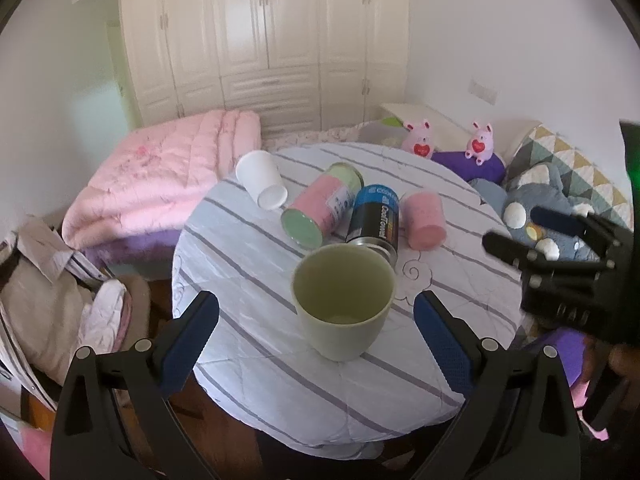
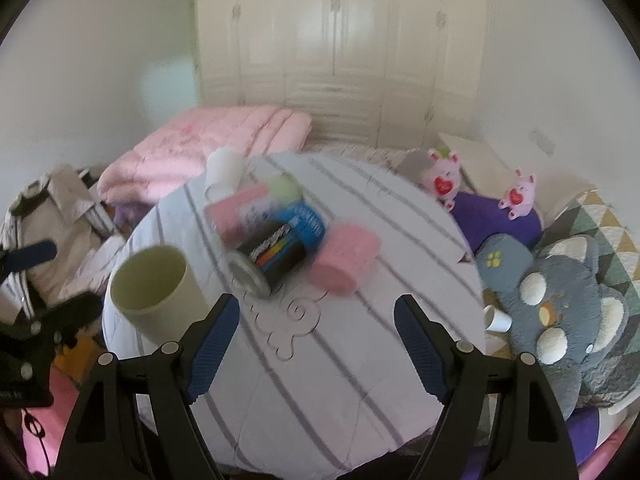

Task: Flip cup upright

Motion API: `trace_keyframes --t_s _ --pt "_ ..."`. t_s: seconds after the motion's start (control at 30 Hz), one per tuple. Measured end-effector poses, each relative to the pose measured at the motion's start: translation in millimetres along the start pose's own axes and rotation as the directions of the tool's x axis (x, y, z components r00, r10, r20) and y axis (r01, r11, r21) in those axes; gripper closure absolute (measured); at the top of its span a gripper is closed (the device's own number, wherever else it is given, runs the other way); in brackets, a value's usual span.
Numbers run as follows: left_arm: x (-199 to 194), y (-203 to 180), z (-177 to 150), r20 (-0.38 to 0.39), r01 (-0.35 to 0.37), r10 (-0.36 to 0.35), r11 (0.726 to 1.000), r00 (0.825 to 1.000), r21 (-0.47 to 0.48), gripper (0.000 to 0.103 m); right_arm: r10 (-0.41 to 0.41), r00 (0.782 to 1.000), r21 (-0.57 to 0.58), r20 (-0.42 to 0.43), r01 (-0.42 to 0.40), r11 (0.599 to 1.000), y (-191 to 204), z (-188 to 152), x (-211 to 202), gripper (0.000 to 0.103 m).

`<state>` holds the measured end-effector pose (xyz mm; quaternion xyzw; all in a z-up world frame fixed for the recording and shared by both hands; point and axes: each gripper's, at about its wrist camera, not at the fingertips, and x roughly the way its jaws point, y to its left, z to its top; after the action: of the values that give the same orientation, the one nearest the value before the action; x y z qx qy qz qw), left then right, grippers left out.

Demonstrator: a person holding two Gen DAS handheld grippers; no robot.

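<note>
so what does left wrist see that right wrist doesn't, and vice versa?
Left wrist only: the pink can's mint-green end cap, sharp and readable.

Right wrist only: a small white cup off the table beside the grey plush; this view is motion-blurred.

Both: the green cup standing upright on the striped table, untouched, with the left gripper and right gripper open.

Striped round table (image 1: 280, 380) bears cup (image 1: 343, 300), cans (image 1: 374, 222), white cup (image 1: 262, 184).
</note>
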<state>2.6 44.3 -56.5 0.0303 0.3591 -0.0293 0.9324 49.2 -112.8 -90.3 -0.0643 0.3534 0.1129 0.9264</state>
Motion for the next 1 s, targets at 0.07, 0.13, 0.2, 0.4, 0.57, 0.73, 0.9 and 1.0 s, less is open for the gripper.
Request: trace_keyframes --t_s 0.07,0.13,0.2,0.4,0.57,0.73,0.9,1.0 --pt "-4.2 -1.5 -0.7 0.014 -0.005 0.005 1.000 1.000 0.008 0.003 -0.017 0.999 0.009 0.033 0.017 1.000 -1.9 3.9 -7.1 0.022" --pt "-7.5 -3.3 -0.7 0.028 -0.005 0.005 1.000 1.000 0.020 0.003 -0.039 0.997 0.013 0.062 0.039 0.999 -2.9 6.6 -13.0 0.022" --pt "-10.2 -4.2 -1.2 0.037 -0.009 0.008 1.000 0.999 0.029 0.002 -0.050 0.995 0.017 0.091 0.048 0.999 -2.3 8.5 -18.3 0.022" --pt "-14.5 -5.2 -1.2 0.049 -0.012 0.011 0.999 0.999 0.031 0.002 -0.058 0.991 0.011 0.122 0.057 0.998 2.3 13.0 -22.6 0.022" --pt "-18.8 -3.3 0.4 0.065 -0.014 0.012 1.000 0.998 0.023 0.001 -0.059 0.988 0.013 0.142 0.057 0.998 4.8 13.4 -26.0 0.022" --pt "-21.3 -3.1 1.6 0.090 -0.017 0.015 1.000 0.996 0.019 0.001 -0.065 0.985 0.018 0.159 0.063 0.998 3.7 13.0 -28.2 0.022" --pt "-28.2 -5.0 2.1 0.166 -0.028 0.021 0.999 0.986 0.036 0.000 -0.074 0.979 0.030 0.190 0.070 0.997 2.1 13.0 -31.3 0.022" --pt "-29.2 -5.9 2.9 0.183 -0.034 0.026 0.998 0.983 0.045 0.000 -0.084 0.975 0.032 0.203 0.079 0.996 1.6 13.3 -32.5 0.022"
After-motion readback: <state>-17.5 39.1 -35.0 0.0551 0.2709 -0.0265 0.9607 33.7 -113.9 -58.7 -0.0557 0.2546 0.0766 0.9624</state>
